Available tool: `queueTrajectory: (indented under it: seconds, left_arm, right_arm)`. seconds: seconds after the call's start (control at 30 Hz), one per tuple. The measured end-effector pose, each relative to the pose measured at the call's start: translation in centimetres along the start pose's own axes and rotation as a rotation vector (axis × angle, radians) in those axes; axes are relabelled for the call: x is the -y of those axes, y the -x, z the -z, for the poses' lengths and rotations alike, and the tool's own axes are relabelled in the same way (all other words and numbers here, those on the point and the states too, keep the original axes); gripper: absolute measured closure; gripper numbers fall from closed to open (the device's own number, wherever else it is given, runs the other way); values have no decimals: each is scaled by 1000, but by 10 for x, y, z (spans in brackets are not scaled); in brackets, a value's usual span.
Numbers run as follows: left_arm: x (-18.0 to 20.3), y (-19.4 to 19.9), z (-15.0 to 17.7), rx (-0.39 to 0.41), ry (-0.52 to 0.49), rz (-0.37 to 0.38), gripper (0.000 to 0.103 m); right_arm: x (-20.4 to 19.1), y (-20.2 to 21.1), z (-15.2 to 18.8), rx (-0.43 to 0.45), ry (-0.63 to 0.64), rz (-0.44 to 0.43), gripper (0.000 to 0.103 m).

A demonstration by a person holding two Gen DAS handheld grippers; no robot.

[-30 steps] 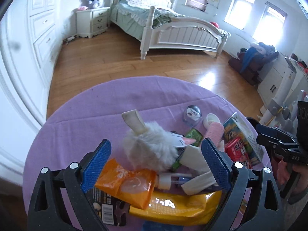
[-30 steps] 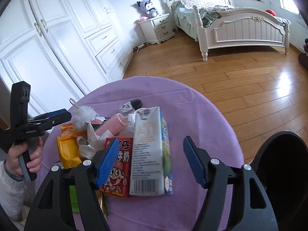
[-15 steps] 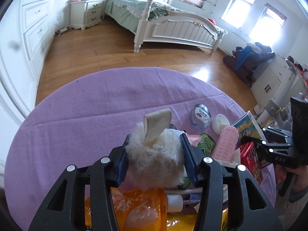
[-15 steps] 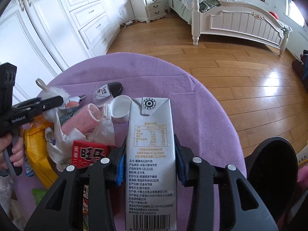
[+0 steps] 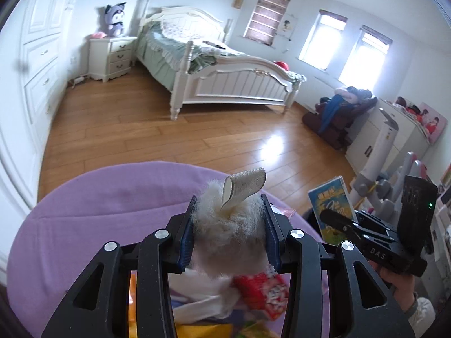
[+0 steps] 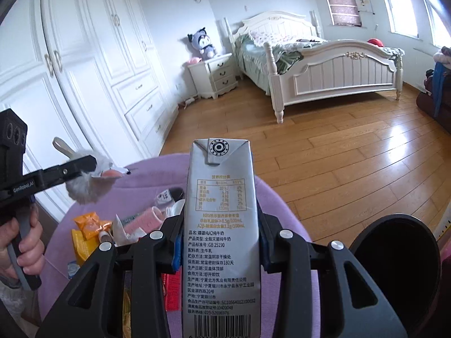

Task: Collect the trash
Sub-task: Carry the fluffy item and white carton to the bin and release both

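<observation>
- A round table (image 5: 84,225) under a purple cloth fills the lower part of both wrist views, with wooden floor beyond it.
- A black bin (image 6: 394,267) stands just beside the table at the right edge of the right wrist view, its mouth open upward.
- The milk carton (image 6: 220,225), grey with printed text, stands upright and lifted above the table, gripped at its sides.
- The right gripper (image 6: 218,242) is clenched on that carton, blue pads pressed to both flanks.
- The fluffy white toy (image 5: 228,225), with a beige ribbon loop on top, hangs clear of the table.
- The left gripper (image 5: 228,231) grasps the toy tightly, its fur bulging between the pads.
- The remaining litter lies in a heap on the cloth below: an orange wrapper (image 6: 90,222), a yellow packet (image 6: 81,246), a red box (image 5: 262,293), a pink roll (image 6: 143,219).
</observation>
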State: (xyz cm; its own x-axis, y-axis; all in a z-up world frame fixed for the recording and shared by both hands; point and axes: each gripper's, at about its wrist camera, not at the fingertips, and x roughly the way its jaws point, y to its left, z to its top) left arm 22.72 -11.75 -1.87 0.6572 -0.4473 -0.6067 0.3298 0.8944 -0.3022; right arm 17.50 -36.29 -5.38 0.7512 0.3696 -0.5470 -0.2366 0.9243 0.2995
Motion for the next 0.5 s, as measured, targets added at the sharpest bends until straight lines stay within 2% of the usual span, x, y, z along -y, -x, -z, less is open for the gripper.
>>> queueTrajectory:
  seconds: [0.2, 0.33, 0.5]
  left_arm:
    - [85, -52, 11, -64, -79, 128, 61]
    - [130, -90, 24, -122, -115, 200, 61]
    - [172, -137, 37, -189, -136, 253, 61]
  right_arm:
    - [63, 32, 1, 68, -105, 85, 64]
    - [109, 46, 12, 70, -176, 144, 64]
    - [151, 51, 29, 57, -250, 208, 64]
